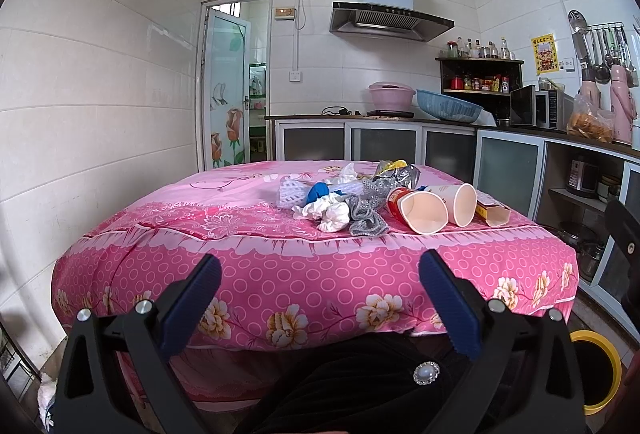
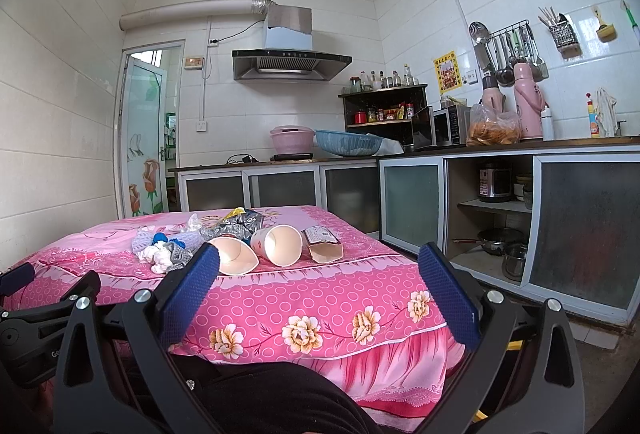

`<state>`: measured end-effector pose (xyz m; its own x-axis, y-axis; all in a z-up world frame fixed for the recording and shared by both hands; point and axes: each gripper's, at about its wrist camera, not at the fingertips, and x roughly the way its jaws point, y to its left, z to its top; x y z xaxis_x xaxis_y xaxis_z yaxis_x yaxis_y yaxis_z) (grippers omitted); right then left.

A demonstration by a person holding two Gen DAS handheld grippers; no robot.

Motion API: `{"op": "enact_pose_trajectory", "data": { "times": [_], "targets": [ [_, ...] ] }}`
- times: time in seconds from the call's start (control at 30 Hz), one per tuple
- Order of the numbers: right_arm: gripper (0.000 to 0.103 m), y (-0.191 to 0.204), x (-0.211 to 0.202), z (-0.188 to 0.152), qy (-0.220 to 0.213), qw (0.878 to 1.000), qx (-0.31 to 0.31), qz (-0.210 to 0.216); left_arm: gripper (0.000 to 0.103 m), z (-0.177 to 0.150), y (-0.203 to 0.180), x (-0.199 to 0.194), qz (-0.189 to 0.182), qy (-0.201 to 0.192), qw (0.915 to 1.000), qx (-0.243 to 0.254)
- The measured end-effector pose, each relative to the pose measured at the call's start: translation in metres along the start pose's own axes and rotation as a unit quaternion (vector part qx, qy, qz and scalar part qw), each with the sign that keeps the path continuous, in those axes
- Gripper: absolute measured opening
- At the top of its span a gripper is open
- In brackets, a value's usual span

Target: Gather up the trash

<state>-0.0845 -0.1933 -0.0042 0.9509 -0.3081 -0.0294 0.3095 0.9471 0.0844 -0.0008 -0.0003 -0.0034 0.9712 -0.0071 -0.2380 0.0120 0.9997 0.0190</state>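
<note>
White-tiled kitchen with a range hood [image 2: 291, 62] on the far wall and a counter [image 2: 520, 145] running along the right side. Central table [image 1: 304, 274] is covered by a pink floral cloth that hangs over its near edge.

Trash lies grouped on the tabletop, toward the right half as seen from the left wrist view. Items noted:
- crumpled white tissues [image 1: 330, 213] at the near left of the pile, beside a blue scrap [image 1: 318, 191] and white foam netting [image 1: 290, 193]
- grey mesh sleeve [image 1: 366, 220] just right of the tissues
- red-sided paper cup [image 1: 418, 211] on its side, mouth squashed and facing the viewer
- second paper cup [image 1: 460, 203] on its side, touching or just beside the first
- small cardboard box [image 1: 494, 211] lying open-ended at the far right of the group
- crumpled foil wrapper [image 1: 394, 171] behind the cups

Left gripper [image 1: 320, 274] is held below and short of the table's near edge, blue-padded fingers [image 1: 192, 306] spread wide, nothing between them. Right gripper [image 2: 320, 270] is likewise short of the table, jaws wide apart and empty; its left pad overlaps the squashed cup in view only.

Yellow-rimmed bin [image 1: 598, 370] stands on the floor at the table's right. Person's dark garment [image 1: 360, 382] shows at the bottom between the fingers
</note>
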Motion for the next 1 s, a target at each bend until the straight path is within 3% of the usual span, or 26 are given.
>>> {"op": "enact_pose_trajectory", "data": {
  "times": [1.0],
  "targets": [
    [0.095, 0.0013, 0.0018, -0.0031, 0.001, 1.0, 0.0, 0.0, 0.095, 0.0003, -0.0005, 0.0008, 0.0, 0.0, 1.0, -0.001]
  ]
}}
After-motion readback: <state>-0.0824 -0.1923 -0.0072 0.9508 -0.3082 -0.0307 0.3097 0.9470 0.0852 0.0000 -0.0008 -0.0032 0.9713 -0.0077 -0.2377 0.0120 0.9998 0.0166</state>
